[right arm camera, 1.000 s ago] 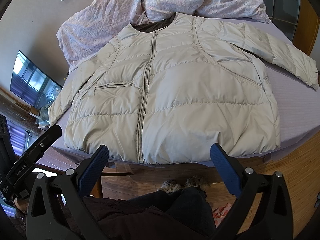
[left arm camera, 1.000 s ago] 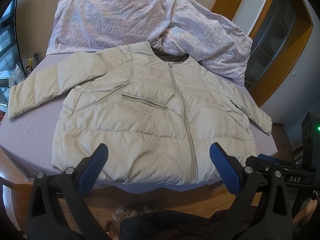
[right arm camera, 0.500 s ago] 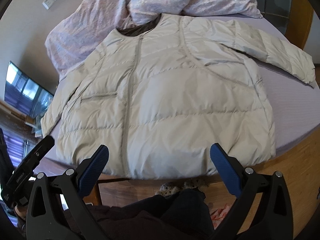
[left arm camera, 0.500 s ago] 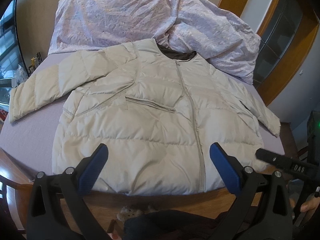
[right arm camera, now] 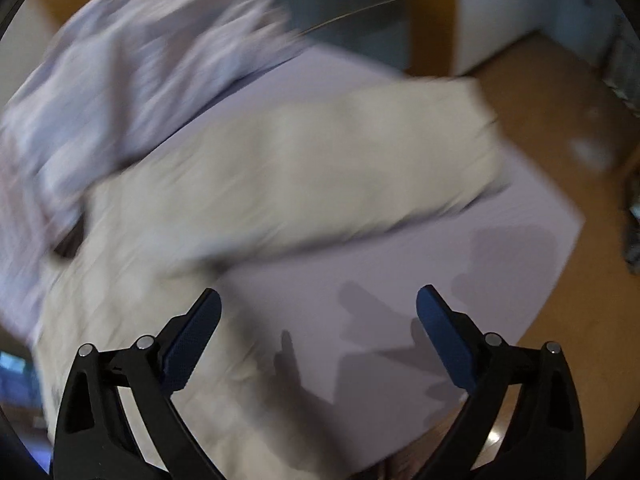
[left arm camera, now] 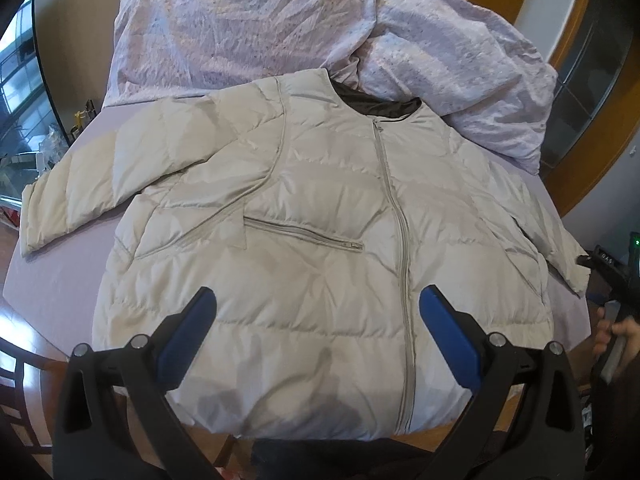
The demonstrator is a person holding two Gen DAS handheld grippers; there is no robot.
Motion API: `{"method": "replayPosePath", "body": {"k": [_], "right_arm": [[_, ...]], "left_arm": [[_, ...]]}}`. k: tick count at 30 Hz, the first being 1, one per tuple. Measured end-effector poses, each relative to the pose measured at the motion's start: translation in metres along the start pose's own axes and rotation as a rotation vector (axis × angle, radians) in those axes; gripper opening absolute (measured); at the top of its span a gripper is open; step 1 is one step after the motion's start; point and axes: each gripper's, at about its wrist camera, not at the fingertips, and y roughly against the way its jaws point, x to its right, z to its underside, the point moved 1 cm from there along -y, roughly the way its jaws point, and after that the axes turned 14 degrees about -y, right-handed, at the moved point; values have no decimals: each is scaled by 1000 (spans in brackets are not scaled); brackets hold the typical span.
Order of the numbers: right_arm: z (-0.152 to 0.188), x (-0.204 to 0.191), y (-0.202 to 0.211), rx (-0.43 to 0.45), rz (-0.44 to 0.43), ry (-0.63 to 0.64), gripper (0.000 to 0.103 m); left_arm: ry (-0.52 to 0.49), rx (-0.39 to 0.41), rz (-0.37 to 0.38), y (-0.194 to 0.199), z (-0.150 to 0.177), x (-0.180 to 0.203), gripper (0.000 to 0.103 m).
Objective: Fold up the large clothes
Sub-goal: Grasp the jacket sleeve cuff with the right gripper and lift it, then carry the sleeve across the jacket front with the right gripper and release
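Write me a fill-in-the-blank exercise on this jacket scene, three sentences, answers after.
1. The puffer jacket lies flat with its front zipper fully ____.
2. Both the left gripper and the right gripper are ____.
3. The crumpled floral duvet lies beyond the jacket's ____.

Missing words: closed; open; collar

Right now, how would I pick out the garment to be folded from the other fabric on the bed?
On the lilac-sheeted bed, look in front of the crumpled floral lilac duvet heaped at the far end. The cream quilted puffer jacket lies flat, zipped, sleeves spread; unlike the bedding, it is plain, padded, with a dark lining at the collar.
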Motion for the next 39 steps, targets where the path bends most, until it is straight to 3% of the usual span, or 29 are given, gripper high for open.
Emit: {"method": "replayPosePath", "body": {"k": [3,7,13,22,23,25,28,34,39], "right_arm": [[-48,27,-15,59,85,-57,95],[-90,54,-43,48,158,-107,90],[-107,75,-77,-62,120,-190,66],[-104,65,-91,-66,86,-170,53],[-101,63,-91,-58,74,-156,50],[-102,59,-93,-67,45,-146,31],[-104,54,-87,-66,20,-164,17],[-105,19,-49,-22,-123,-140,16],[-80,-50,-11,-37,-294,-53,16]], "left_arm": [[6,-24,-10,-6,-4,5,101],[8,-53,-21,-14,-8,11,101],[19,-81,-29,-22,-13,17,101],[74,-100,-39,-28,-12,5,101],[76,-100,-39,-28,-12,3,101],[80,-100,-37,-30,-13,0,101],[75,-102,-32,-33,-16,-4,101],[72,-75,-27,-32,-24,-19,101],[94,-64,-39,-30,-26,-42,101]]}}
